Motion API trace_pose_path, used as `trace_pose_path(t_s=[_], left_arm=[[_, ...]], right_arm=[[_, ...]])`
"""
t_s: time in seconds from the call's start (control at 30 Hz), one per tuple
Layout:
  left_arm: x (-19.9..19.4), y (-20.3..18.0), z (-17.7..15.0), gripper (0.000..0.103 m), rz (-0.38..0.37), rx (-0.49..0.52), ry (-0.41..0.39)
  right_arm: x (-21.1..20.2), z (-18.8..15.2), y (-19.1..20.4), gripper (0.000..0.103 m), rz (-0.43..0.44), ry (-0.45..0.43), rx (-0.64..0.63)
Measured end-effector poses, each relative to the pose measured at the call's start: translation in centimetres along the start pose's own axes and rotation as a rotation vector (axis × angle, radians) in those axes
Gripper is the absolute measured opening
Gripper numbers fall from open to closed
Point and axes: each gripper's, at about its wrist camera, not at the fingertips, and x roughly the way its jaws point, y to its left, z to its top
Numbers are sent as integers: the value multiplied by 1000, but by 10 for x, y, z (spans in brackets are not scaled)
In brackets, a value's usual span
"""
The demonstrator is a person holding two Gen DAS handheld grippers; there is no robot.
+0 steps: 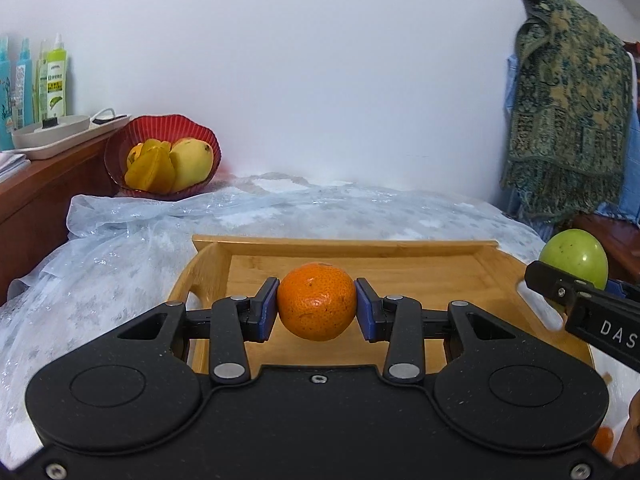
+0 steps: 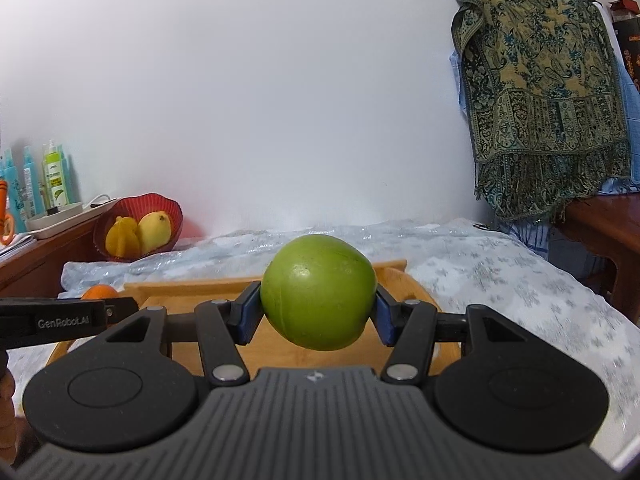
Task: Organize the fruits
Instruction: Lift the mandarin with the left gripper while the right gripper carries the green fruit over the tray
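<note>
White wall backs both views, and below it a bed lies under a pale, shiny patterned cover with one wooden tray on it. From the left wrist, the left tool is clamped on one orange mandarin, its blue pads pressed to both sides, the fruit held above the tray's bare floor. At the far right edge the right tool shows side-on, with one green apple in it. One red bowl sits at the bed's back left corner, holding three yellow fruits that can be made out: a mango, a ribbed starfruit and a smaller one half hidden behind. Beside the bowl, a wooden desk carries one white tray and at least four bottles. One patterned scarf hangs at the right. From the right wrist, the right tool grips the green apple between its blue pads, over the same wooden tray. The left tool enters from the left edge with the mandarin just showing above it. The red bowl here shows two fruits, the starfruit and the mango.
</note>
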Motion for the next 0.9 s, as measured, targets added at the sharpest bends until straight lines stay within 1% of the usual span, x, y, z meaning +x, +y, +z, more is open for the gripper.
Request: trace_pose_path(t_s=[0.13,0.33,0.57,0.9], left_arm=[[17,3,7,38,-2,-17,30],[39,6,13,38,-2,-26,78],[68,13,22,38,21,-49,119],[93,31,26,38,47,-80,164]], right_arm=[[23,8,-6,59,-5,32,-3],[57,13,-13,59,-8,112,14],[83,15,-10,59,-5,163,-22],[113,13,-11,59,-7,239,-14]])
